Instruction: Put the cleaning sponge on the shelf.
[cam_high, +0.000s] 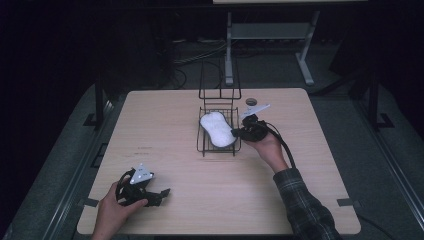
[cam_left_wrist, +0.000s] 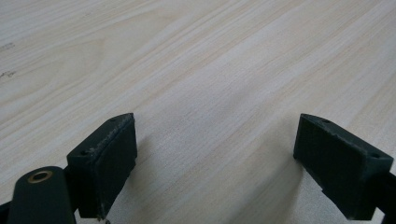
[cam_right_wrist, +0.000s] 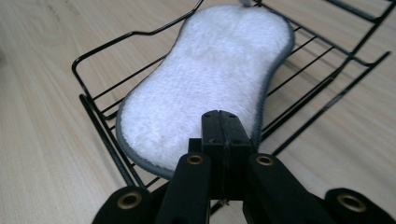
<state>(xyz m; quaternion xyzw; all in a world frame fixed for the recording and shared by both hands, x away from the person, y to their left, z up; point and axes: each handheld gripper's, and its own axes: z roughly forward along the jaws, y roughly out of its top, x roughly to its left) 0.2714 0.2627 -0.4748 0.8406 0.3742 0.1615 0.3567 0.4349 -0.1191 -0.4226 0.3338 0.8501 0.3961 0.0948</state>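
Right in front of the right gripper (cam_right_wrist: 223, 122) sits the white sponge pad (cam_right_wrist: 205, 84), lying flat in the black wire rack (cam_right_wrist: 100, 123). In the right gripper view the two jaws are pressed flat against each other with nothing between them, tips resting at the pad's near rim or just over it; I honestly can't tell whether they touch the fleece. So it's closed up and empty.

The bit that matters: the pad is peanut-shaped and its long axis runs straight away from that gripper, from the near end under the tips to the far end up by the rack's tall back. The rack's low front wire lies just below and to the left of the tips. My guess is any grab means opening up first and coming across the narrow waist, because end-on like this the jaws would have to swallow the whole length.

From the high view, the right gripper (cam_high: 239, 132) is just beside the rack (cam_high: 202, 145) on its right edge, touching or nearly so, with the pad (cam_high: 217, 129) next to it. The left gripper (cam_high: 159, 194) is well apart, parked near the person's edge of the wooden table (cam_high: 165, 115), jaws spread wide over bare wood (cam_left_wrist: 210, 84) and holding nothing. So the right hand is clearly the nearer one for this job.
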